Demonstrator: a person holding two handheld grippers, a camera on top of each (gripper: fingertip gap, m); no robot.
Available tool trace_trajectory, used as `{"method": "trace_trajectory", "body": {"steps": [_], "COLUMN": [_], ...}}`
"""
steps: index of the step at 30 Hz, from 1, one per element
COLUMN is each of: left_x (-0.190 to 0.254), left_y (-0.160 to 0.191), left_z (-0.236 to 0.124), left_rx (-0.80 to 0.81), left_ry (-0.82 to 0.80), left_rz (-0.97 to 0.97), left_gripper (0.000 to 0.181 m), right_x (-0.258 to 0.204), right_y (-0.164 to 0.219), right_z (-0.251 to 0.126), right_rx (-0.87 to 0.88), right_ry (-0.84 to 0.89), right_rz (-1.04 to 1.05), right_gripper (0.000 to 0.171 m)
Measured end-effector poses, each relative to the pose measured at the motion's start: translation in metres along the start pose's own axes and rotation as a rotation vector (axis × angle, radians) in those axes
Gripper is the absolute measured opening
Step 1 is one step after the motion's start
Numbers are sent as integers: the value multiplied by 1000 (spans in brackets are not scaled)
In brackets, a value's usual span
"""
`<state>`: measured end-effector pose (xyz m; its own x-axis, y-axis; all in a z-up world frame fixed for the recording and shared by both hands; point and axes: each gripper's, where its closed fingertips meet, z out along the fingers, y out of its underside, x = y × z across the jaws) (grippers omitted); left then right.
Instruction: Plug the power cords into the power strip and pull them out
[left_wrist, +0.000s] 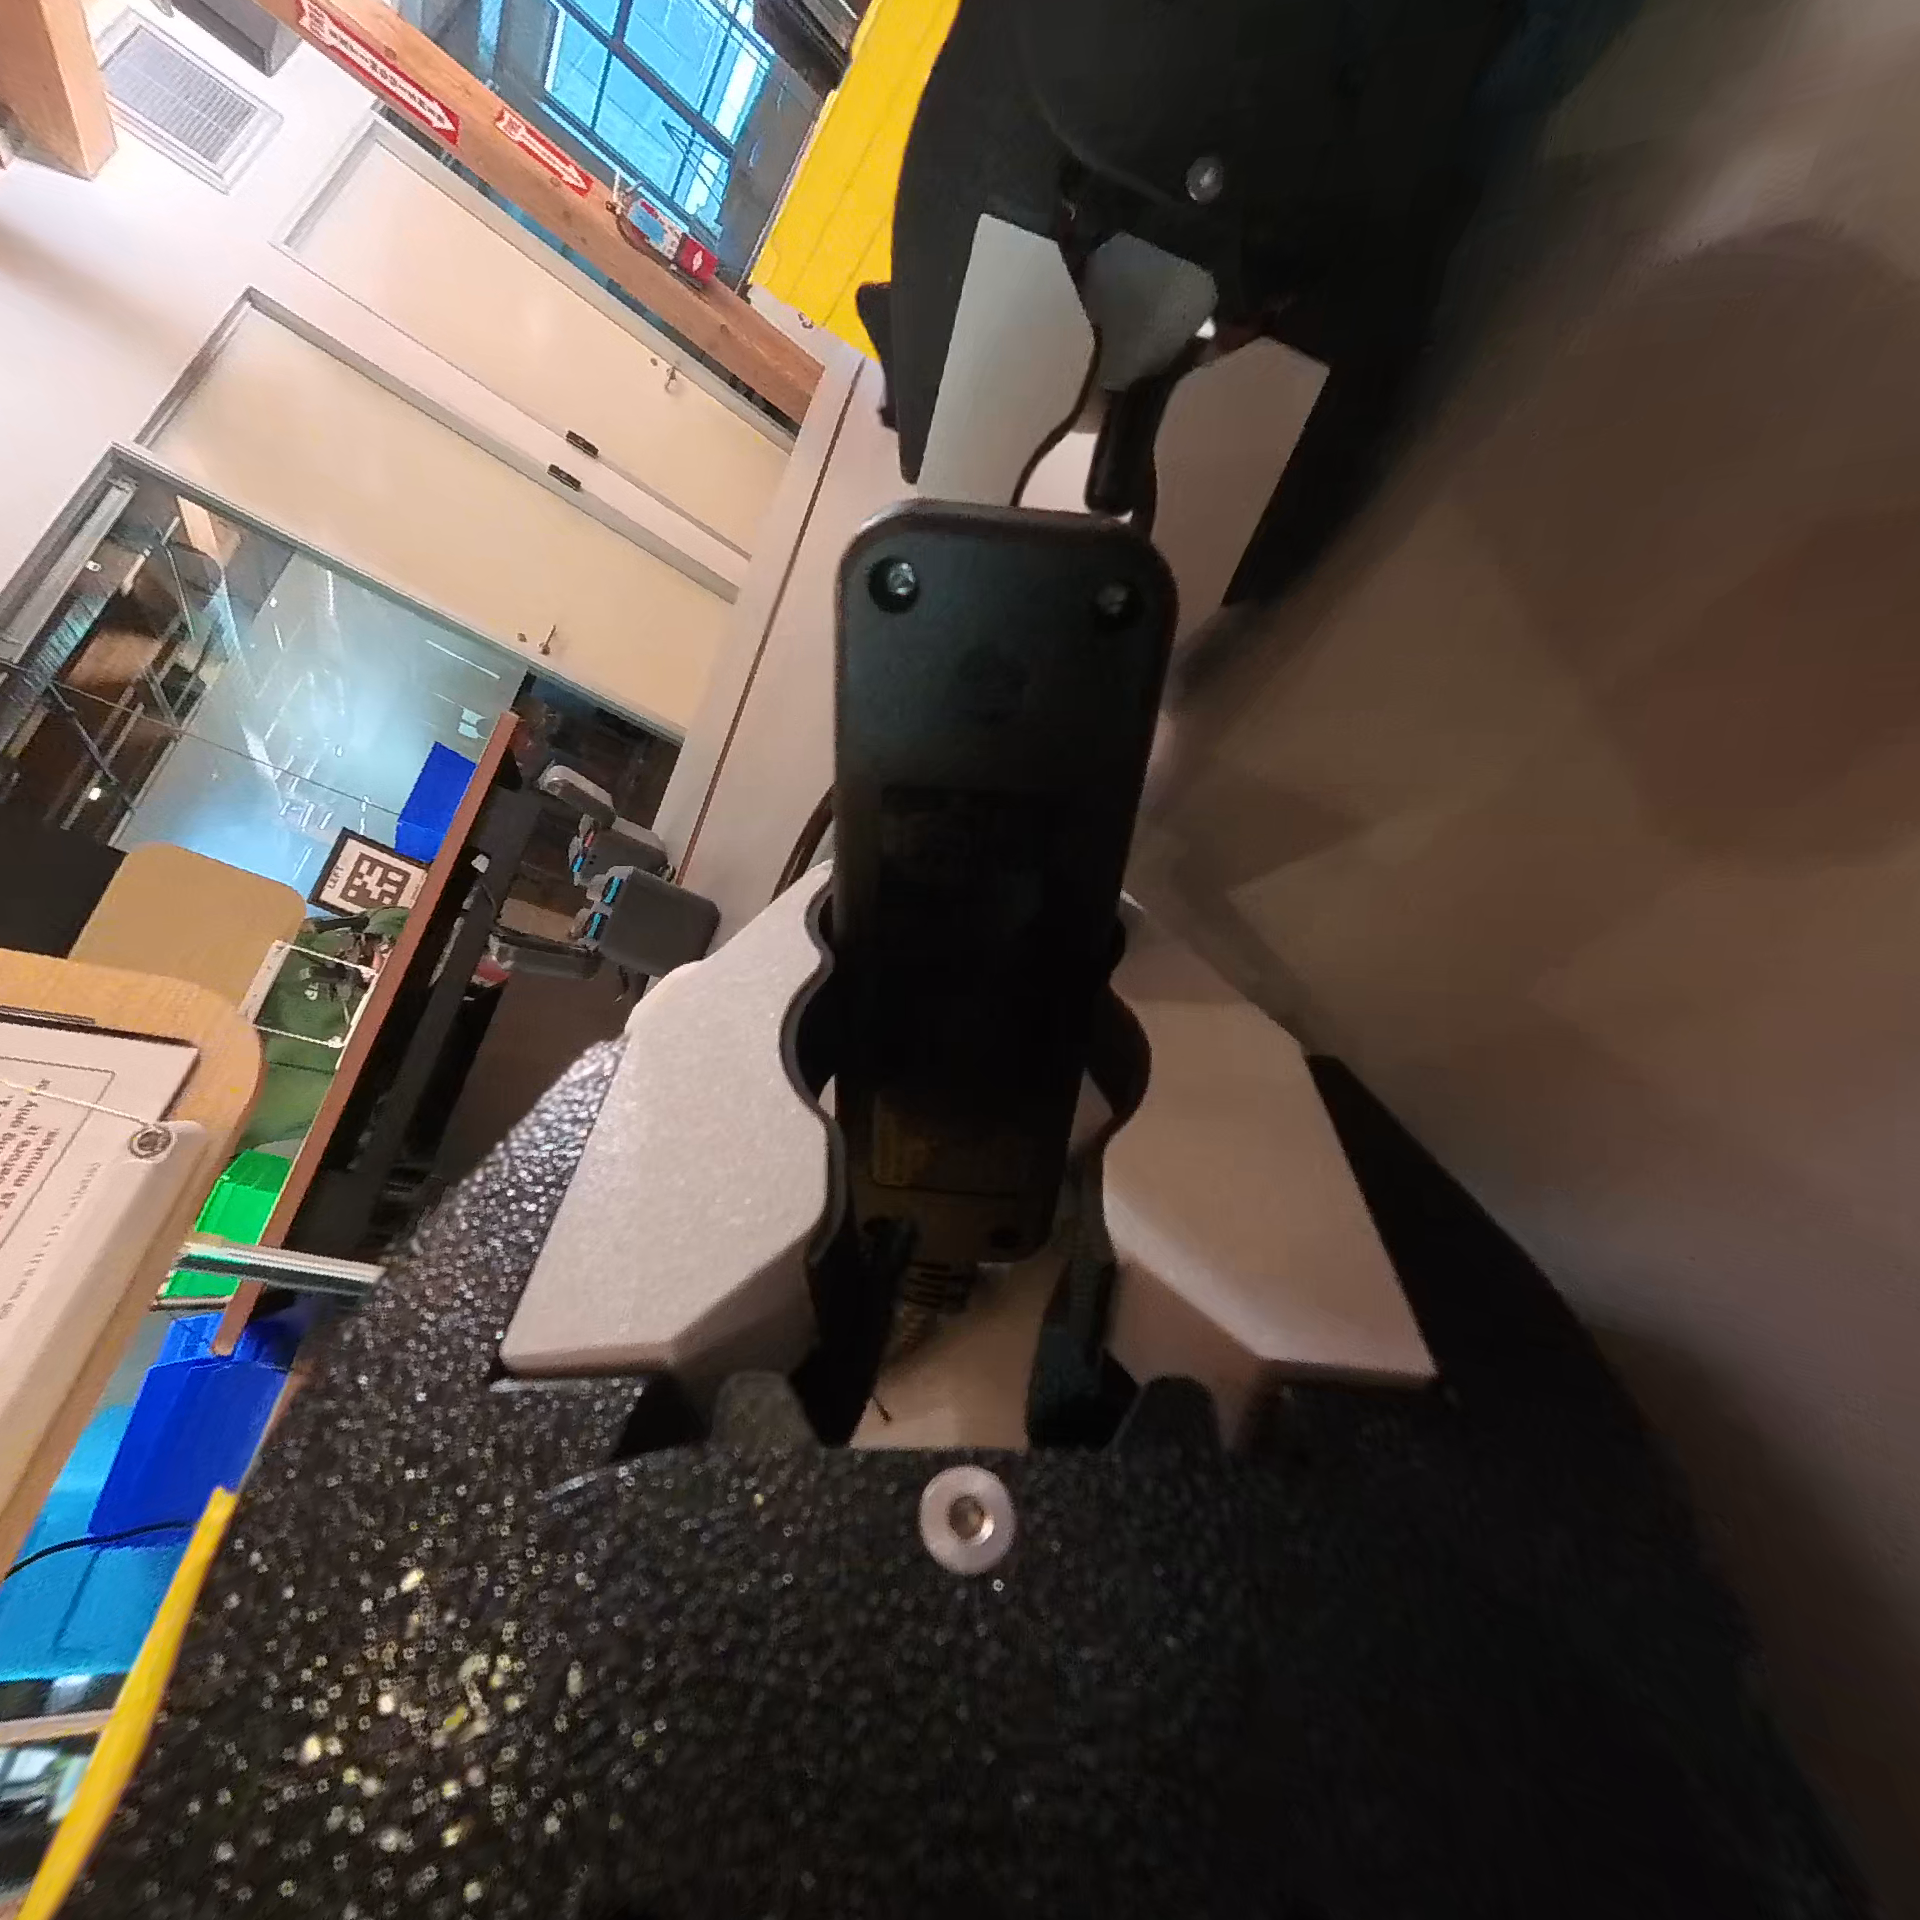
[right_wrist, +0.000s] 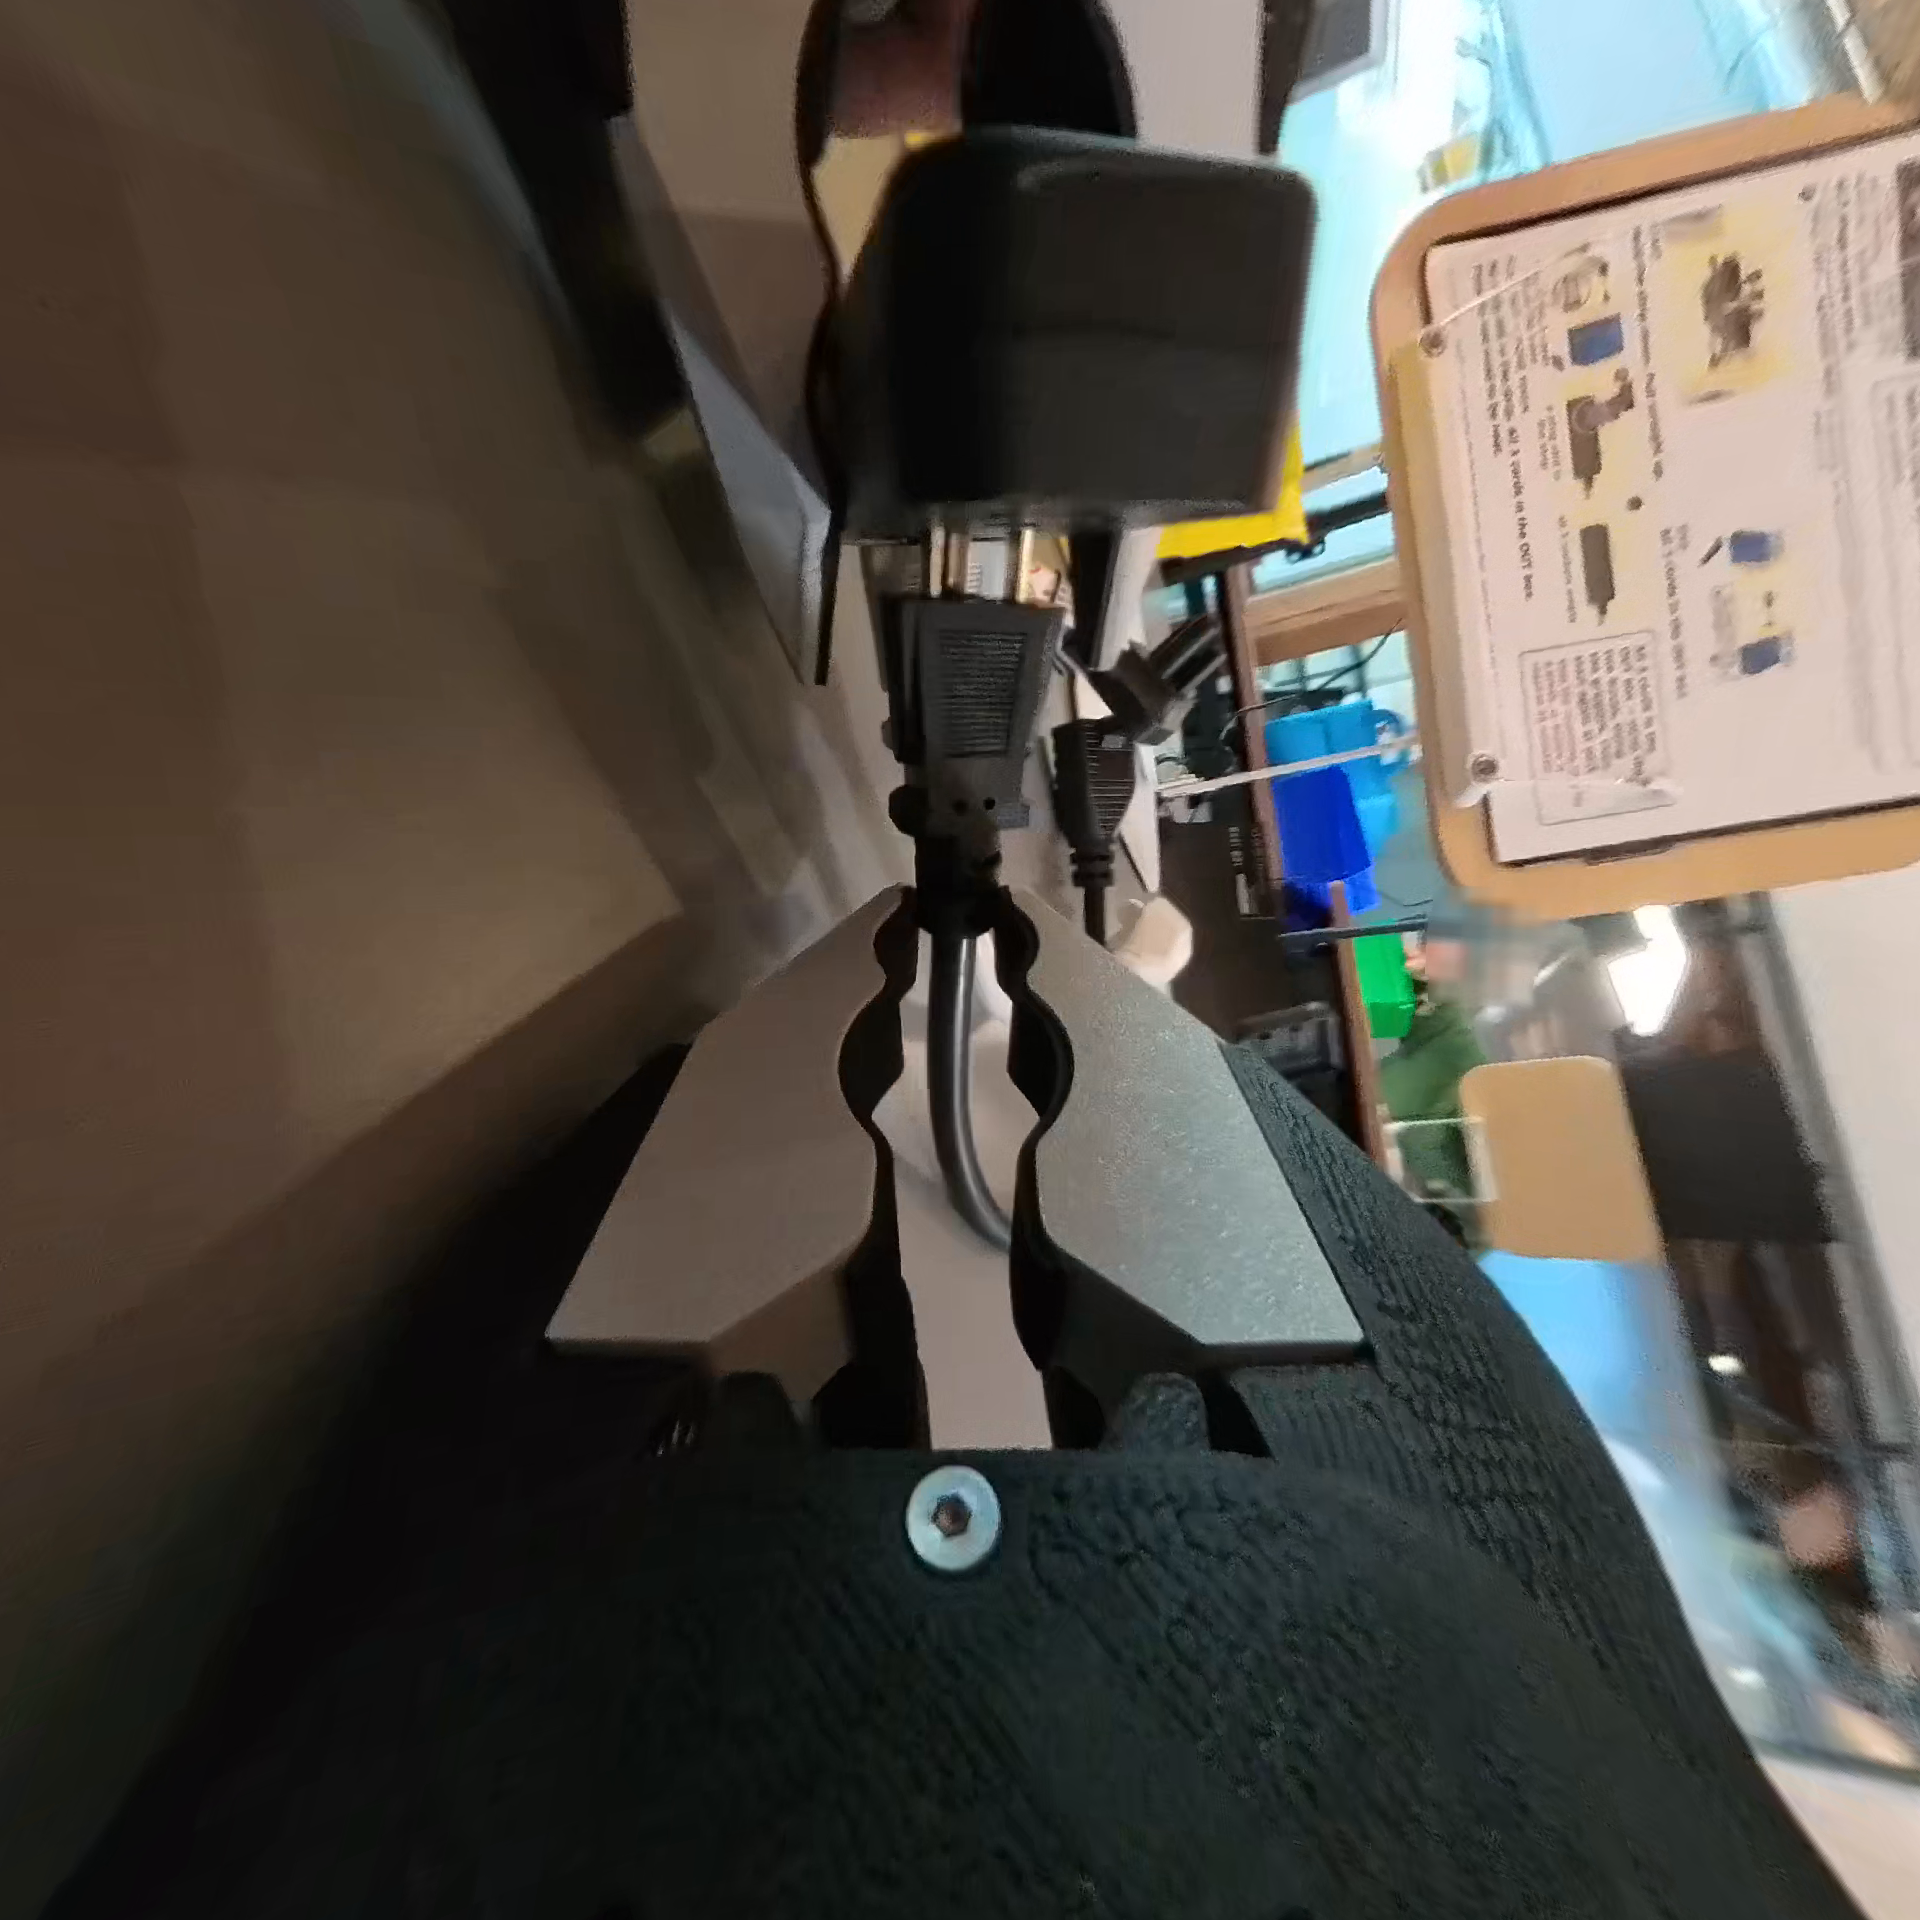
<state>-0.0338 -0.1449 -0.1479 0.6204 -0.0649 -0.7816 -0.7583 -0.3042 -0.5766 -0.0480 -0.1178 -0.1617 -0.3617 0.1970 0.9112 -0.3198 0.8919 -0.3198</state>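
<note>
left claw (left_wrist: 971, 1049) clamped the black strip (left_wrist: 1003, 790); right claw (right_wrist: 956, 935) pinched a plug (right_wrist: 971, 696) at its cord end.

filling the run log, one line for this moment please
left tool shut on long black plastic power strip | right tool shut on black power cord | prongs partly out

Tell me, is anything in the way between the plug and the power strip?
Nothing visible blocks it. The right claw pinches the cord just behind the ribbed black plug, whose metal prongs point at the long black plastic power strip. Whether they are partly in, I cannot tell. The left claw grips that strip.
</note>
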Motion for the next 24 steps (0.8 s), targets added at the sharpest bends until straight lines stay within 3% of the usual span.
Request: {"method": "trace_trajectory", "body": {"steps": [3,19,22,24], "left_x": [-2,-6,-7,-7], "left_y": [0,0,-2,-3], "left_z": [0,7,9,9], "left_rx": [21,1,19,32], "left_ry": [11,5,11,20], "left_rz": [-63,-78,-77,-87], "left_gripper": [45,44,43,44], "right_x": [1,4,-1,-1], "right_y": [-1,2,2,2], "right_z": [1,1,-2,-4], "right_rx": [-12,17,43,55], "right_ry": [-21,-14,-36,-24], "right_rz": [99,116,55,7], "right_gripper": [11,14,28,29]}}
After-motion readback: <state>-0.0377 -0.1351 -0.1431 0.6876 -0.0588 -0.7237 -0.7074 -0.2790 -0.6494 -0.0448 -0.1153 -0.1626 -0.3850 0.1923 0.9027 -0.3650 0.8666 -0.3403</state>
